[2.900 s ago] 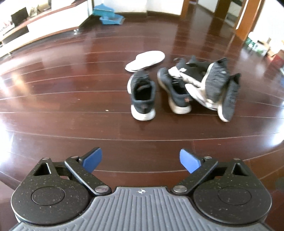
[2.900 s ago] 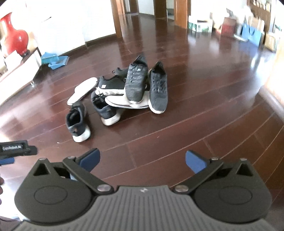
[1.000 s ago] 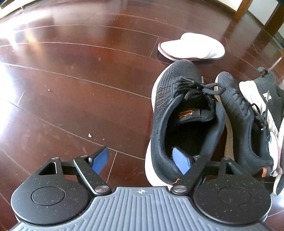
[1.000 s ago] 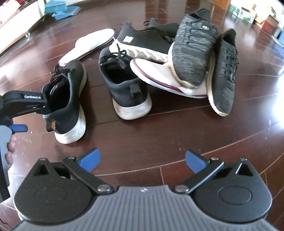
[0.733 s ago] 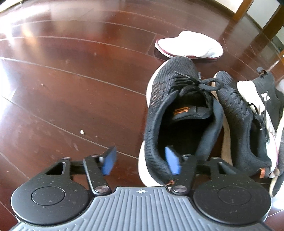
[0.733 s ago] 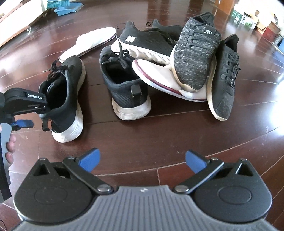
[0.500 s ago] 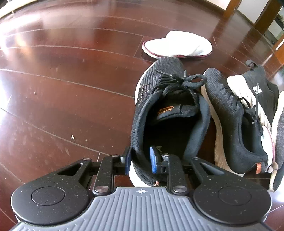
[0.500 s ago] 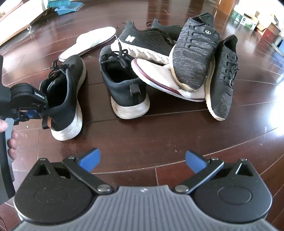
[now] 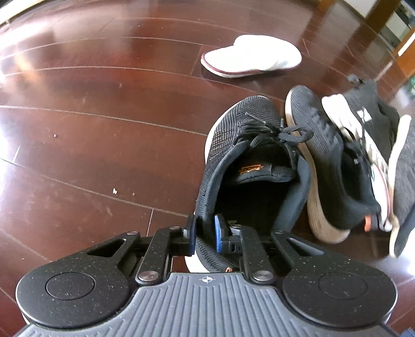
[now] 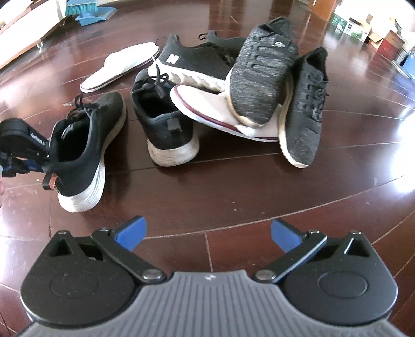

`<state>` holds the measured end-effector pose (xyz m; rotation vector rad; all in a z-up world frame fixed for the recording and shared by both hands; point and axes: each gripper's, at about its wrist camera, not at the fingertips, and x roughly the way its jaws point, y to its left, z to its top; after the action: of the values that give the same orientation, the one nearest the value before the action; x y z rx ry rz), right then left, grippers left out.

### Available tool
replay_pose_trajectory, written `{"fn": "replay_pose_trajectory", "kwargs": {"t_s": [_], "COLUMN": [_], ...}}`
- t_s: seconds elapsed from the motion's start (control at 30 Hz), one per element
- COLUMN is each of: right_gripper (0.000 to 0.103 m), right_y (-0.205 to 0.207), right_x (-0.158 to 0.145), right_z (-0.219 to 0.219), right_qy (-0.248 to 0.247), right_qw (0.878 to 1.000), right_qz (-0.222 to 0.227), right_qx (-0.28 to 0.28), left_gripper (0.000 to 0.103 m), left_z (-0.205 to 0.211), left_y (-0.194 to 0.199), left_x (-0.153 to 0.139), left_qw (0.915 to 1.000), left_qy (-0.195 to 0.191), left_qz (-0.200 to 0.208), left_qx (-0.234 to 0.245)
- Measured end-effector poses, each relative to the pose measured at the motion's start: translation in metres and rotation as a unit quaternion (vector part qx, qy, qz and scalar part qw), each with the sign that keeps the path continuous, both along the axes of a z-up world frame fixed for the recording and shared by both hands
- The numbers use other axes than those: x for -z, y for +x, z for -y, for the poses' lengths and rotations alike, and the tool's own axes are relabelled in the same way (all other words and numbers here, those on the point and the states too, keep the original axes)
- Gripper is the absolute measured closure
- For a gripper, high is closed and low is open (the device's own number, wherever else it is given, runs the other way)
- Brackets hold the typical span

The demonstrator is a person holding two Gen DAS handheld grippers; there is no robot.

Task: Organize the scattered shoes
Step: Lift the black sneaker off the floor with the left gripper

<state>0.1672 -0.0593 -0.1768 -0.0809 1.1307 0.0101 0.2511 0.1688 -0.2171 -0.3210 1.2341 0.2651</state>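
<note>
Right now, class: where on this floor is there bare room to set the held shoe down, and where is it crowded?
Bare floor lies left of the held black sneaker, up to the lone white slipper. More lies between the right gripper and the pile. Crowded: the grey sneaker rests on another white slipper, hemmed by black shoes.

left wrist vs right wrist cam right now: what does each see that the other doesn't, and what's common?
Left wrist only: the left gripper shut on the heel collar of the black sneaker, one pad inside, one outside, and its orange tongue label.

Right wrist only: the open, empty right gripper, the two grey knit shoes, the blue dustpan.

Both: the black sneaker, its mate, the white slipper, the wood floor.
</note>
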Motion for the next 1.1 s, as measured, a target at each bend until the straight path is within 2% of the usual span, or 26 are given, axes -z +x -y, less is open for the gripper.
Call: {"fn": "replay_pose_trajectory", "kwargs": {"t_s": [0.27,0.47,0.57,0.77,0.93,1.1], "right_gripper": [0.0,0.0,0.0,0.0,0.0,0.0], "right_y": [-0.042,-0.092,-0.116,-0.165,-0.223,-0.271], "right_x": [-0.04,-0.079,-0.099,-0.138,-0.11,-0.072], "right_z": [0.033,0.074,0.094,0.135,0.168,0.209], "right_qy": [0.005,0.02,0.027,0.042,0.043,0.058], "right_qw": [1.0,0.999,0.999,0.997,0.995,0.986], "right_qz": [0.008,0.02,0.027,0.04,0.014,-0.013], "right_qx": [0.004,0.022,0.031,0.049,0.087,0.156], "left_gripper": [0.087,0.087,0.086,0.087,0.087,0.087], "left_z": [0.017,0.062,0.095,0.161,0.225,0.275], "left_y": [-0.032,-0.069,-0.099,-0.179,-0.249,-0.287], "left_x": [-0.016,-0.037,-0.045,-0.038,-0.028,-0.021], "left_qw": [0.9995,0.9973,0.9964,0.9944,0.9872,0.9795], "left_qy": [0.019,0.04,0.035,-0.008,-0.026,-0.041], "left_qz": [-0.018,-0.033,-0.032,-0.054,-0.085,-0.105], "left_qx": [0.02,0.052,0.07,0.091,0.133,0.166]}}
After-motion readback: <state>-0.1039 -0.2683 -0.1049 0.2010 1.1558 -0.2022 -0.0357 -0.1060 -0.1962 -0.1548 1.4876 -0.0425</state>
